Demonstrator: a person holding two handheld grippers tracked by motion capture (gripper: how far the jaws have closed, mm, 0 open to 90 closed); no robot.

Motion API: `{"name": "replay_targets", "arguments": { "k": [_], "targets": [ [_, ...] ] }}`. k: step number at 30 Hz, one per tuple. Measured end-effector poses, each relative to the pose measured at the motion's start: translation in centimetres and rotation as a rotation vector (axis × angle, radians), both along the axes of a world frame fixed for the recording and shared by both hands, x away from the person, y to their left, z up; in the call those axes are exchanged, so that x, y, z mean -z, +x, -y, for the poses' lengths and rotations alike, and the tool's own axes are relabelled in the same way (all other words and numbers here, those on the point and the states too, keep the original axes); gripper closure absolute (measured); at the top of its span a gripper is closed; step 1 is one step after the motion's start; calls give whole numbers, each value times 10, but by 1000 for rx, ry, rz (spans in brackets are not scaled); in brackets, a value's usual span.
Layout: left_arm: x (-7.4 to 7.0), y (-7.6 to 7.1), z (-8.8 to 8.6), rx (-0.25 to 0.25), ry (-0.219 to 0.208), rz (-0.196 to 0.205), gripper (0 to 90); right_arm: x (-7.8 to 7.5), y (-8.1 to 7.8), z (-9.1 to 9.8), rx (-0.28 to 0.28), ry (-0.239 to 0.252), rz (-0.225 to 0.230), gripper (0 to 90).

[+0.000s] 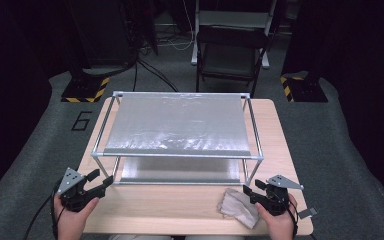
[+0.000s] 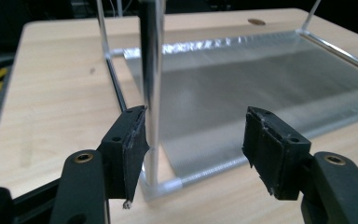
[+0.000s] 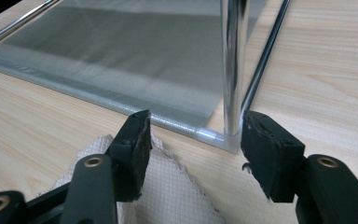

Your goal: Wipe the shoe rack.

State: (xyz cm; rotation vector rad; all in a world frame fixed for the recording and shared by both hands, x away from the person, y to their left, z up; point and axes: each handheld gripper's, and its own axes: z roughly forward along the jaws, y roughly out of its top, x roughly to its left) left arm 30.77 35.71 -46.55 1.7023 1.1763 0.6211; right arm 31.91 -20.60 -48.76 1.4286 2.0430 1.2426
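A two-tier rack (image 1: 180,156) of metal tubes with silvery mesh shelves stands on the wooden table (image 1: 170,210). A pale waffle-weave cloth (image 1: 237,206) lies crumpled on the table in front of the rack's right front corner. My left gripper (image 1: 102,178) is open at the rack's left front corner, nothing between its jaws; in the left gripper view (image 2: 196,140) the corner post (image 2: 150,84) stands just beyond its left jaw. My right gripper (image 1: 254,187) is open at the cloth's right edge. In the right gripper view (image 3: 193,140) the cloth (image 3: 168,191) lies under the left jaw, with the right corner post (image 3: 233,70) beyond.
A dark folding chair (image 1: 230,55) stands behind the table. Two stands with yellow-black striped bases (image 1: 85,91) (image 1: 300,89) flank the table's far corners. The bare tabletop runs between the two grippers along the front edge.
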Motion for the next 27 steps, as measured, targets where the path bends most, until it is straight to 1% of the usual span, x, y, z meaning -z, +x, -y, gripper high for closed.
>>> {"name": "replay_targets", "arguments": {
  "k": [1, 2, 3, 4, 5, 6, 8, 9, 10, 12, 13, 14, 15, 16, 17, 18, 20, 21, 22, 23, 24, 25, 27],
  "targets": [
    [7, -2, 1, 9, 9, -9, 394, 2, -2, 0, 5, 9, -3, 418],
    [7, -2, 1, 9, 9, -9, 394, 2, -2, 0, 5, 9, -3, 418],
    [12, -3, 2, 24, 3, -22, 394, 3, -6, -1, 4, 16, -4, 414],
    [12, -3, 2, 24, 3, -22, 394, 3, -7, -1, -2, 24, -7, 410],
    [13, -3, 3, 29, 7, -27, 393, 3, -9, -2, 3, 36, -9, 407],
    [15, -3, 4, 33, 17, -27, 393, 3, -9, -2, 3, 36, -9, 407],
    [18, -4, 7, 43, 18, -35, 392, 2, -13, -3, 1, 28, 4, 402],
    [20, -5, 9, 52, 20, -37, 390, 3, -15, -5, 3, 17, 17, 394],
    [22, -5, 10, 55, 21, -32, 390, 3, -15, -5, 3, 17, 17, 394],
    [26, -5, 13, 67, 18, -38, 389, 5, -15, -6, -4, 2, 26, 390],
    [32, -4, 16, 71, 13, -51, 390, 8, -15, -6, -2, -11, 26, 382],
    [32, -4, 16, 71, 13, -51, 389, 8, -15, -6, -2, -11, 26, 382],
    [37, -2, 18, 85, 20, -67, 390, 11, -17, -7, 8, -29, 20, 382],
    [37, -2, 18, 85, 20, -67, 390, 11, -17, -7, 8, -29, 20, 382],
    [41, 0, 21, 80, 19, -81, 390, 14, -19, -8, 18, -42, 20, 382],
    [41, 0, 21, 80, 19, -81, 389, 15, -19, -6, 18, -43, 21, 382],
    [42, 3, 22, 83, 15, -82, 389, 16, -20, -3, 27, -21, 22, 380],
    [43, 5, 23, 87, 15, -91, 388, 17, -22, -2, 35, -6, 21, 380],
    [43, 5, 23, 87, 15, -91, 386, 17, -22, 0, 37, 2, 23, 379],
    [43, 6, 23, 99, 30, -95, 386, 17, -22, 0, 37, 2, 23, 379],
    [43, 8, 23, 98, 33, -103, 384, 18, -24, 4, 52, 21, 21, 376],
    [44, 10, 24, 87, 26, -107, 383, 18, -25, 4, 53, 26, 23, 376],
    [45, 11, 25, 87, 21, -113, 378, 18, -25, 6, 53, 19, 24, 376]
  ]
}}
